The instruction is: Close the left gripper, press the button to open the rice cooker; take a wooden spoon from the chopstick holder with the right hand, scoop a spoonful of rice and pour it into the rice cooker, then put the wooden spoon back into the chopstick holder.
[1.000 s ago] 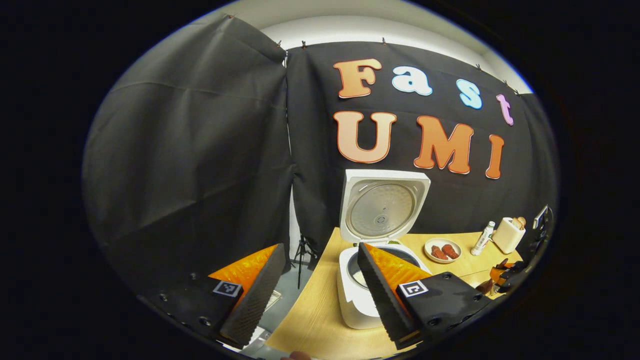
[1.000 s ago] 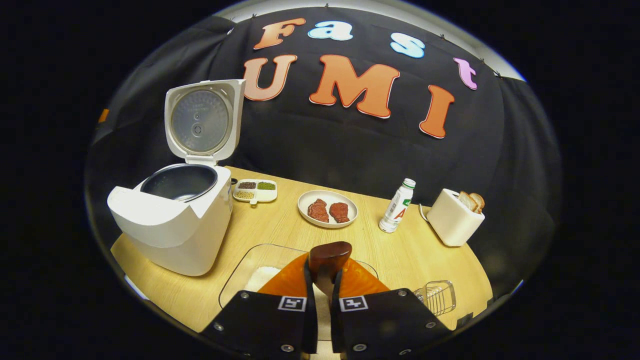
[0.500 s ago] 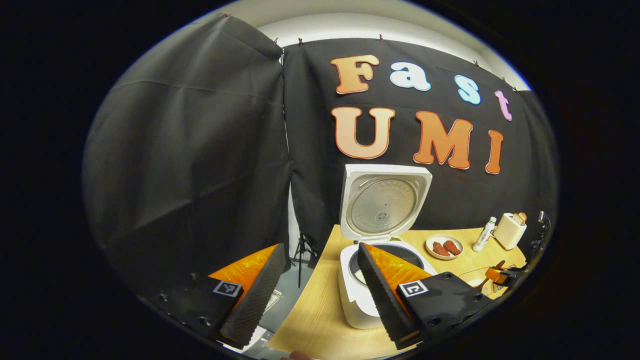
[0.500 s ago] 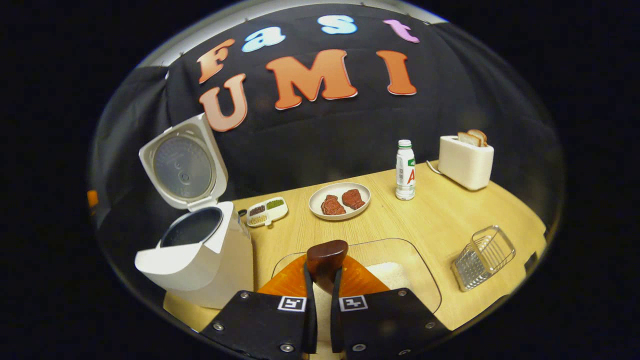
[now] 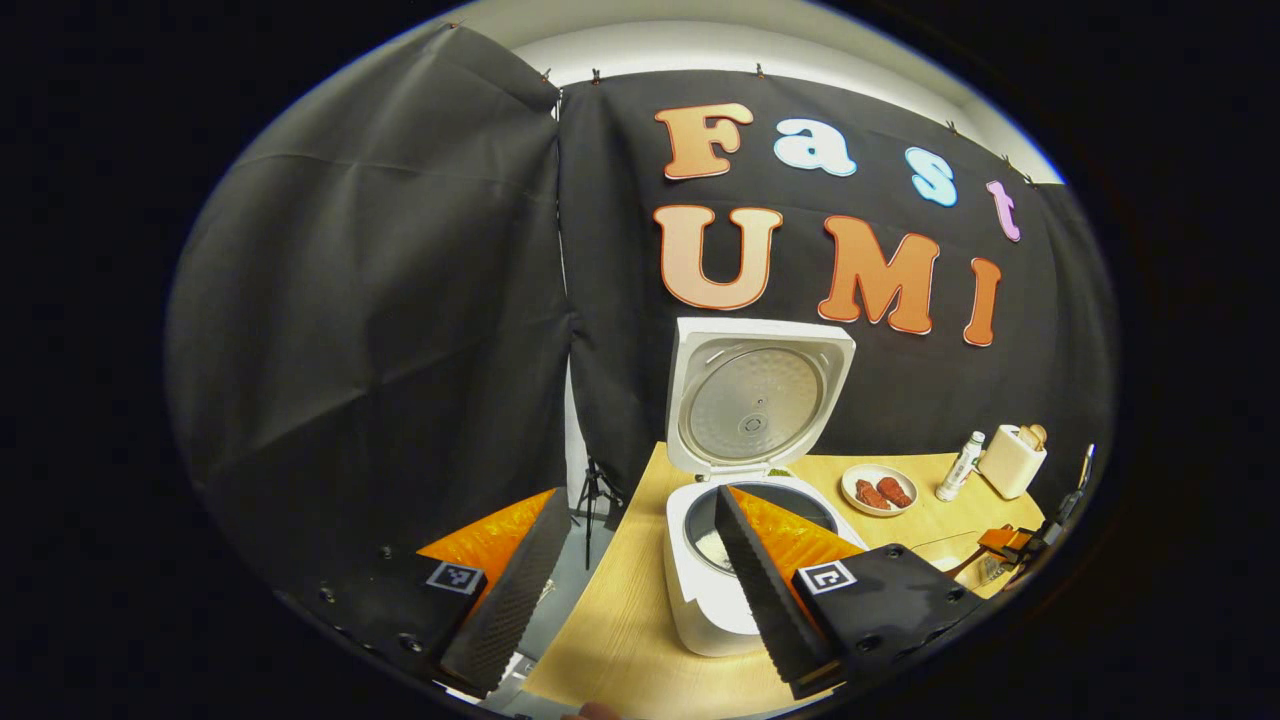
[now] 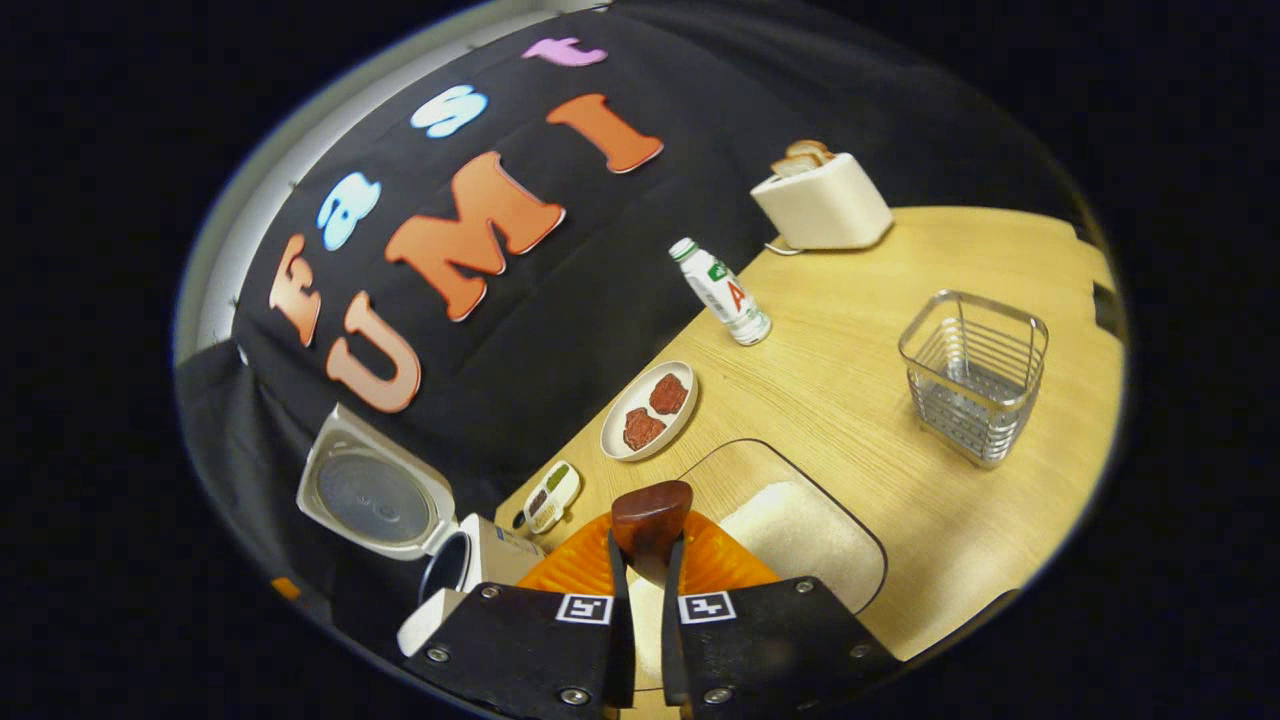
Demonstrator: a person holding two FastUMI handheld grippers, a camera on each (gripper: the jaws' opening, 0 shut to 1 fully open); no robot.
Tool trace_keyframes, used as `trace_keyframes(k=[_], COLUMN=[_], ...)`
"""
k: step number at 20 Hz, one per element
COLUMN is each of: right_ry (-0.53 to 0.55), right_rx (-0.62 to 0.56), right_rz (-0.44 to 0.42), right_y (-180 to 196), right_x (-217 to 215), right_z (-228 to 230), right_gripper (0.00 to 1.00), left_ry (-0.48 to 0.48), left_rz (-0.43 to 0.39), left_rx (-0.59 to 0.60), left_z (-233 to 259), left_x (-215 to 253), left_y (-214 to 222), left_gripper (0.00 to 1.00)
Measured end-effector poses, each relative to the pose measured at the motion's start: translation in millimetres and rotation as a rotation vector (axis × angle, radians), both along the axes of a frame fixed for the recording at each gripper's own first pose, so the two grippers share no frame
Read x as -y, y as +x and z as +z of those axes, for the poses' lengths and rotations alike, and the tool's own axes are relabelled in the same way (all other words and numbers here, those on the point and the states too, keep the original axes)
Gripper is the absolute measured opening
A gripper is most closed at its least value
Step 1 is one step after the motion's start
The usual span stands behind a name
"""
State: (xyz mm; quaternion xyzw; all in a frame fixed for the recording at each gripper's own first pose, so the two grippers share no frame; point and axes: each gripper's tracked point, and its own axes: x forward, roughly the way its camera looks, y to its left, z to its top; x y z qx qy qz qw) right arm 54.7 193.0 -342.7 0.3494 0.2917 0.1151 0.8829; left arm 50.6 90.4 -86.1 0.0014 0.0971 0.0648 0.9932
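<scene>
The white rice cooker (image 5: 700, 600) stands open on the table, its lid (image 5: 755, 400) upright, with some white rice in the pot. My left gripper (image 5: 635, 575) hangs open in front of it, holding nothing. My right gripper (image 6: 640, 585) is shut on the dark wooden spoon (image 6: 650, 515), whose rounded end sticks up between the fingers. Below the spoon lies a glass container of rice (image 6: 795, 525). The wire chopstick holder (image 6: 975, 375) stands to the upper right, apart from the spoon. In the right gripper view the rice cooker (image 6: 445, 555) sits at the lower left.
On the wooden table (image 6: 850, 400) are a plate with two pieces of meat (image 6: 648, 410), a small divided dish (image 6: 552, 496), a white bottle (image 6: 720, 292) and a toaster with bread (image 6: 822, 198). The other gripper (image 5: 1010, 545) appears at the far right of the left gripper view.
The right gripper has rolled with the spoon, so the cooker slid to its lower left and the wire holder rose to the upper right. The left gripper has barely drifted and stays open.
</scene>
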Motion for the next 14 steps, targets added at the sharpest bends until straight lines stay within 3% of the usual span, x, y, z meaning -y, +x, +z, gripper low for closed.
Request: trace_keyframes(k=[10, 14], right_ry=[0.285, 0.332], right_rx=[-0.020, -0.001], right_rz=[-0.136, -0.143], right_y=[9.0, 8.4], right_x=[20.0, 22.4], right_z=[22.4, 37.7], right_gripper=[0.10, 0.10], left_ry=[-0.014, -0.014], left_rz=[0.000, 0.000], left_rx=[0.028, 0.038], left_z=[14.8, 17.9], left_x=[7.3, 7.6], left_y=[-3.2, -5.3], left_gripper=[0.98, 0.98])
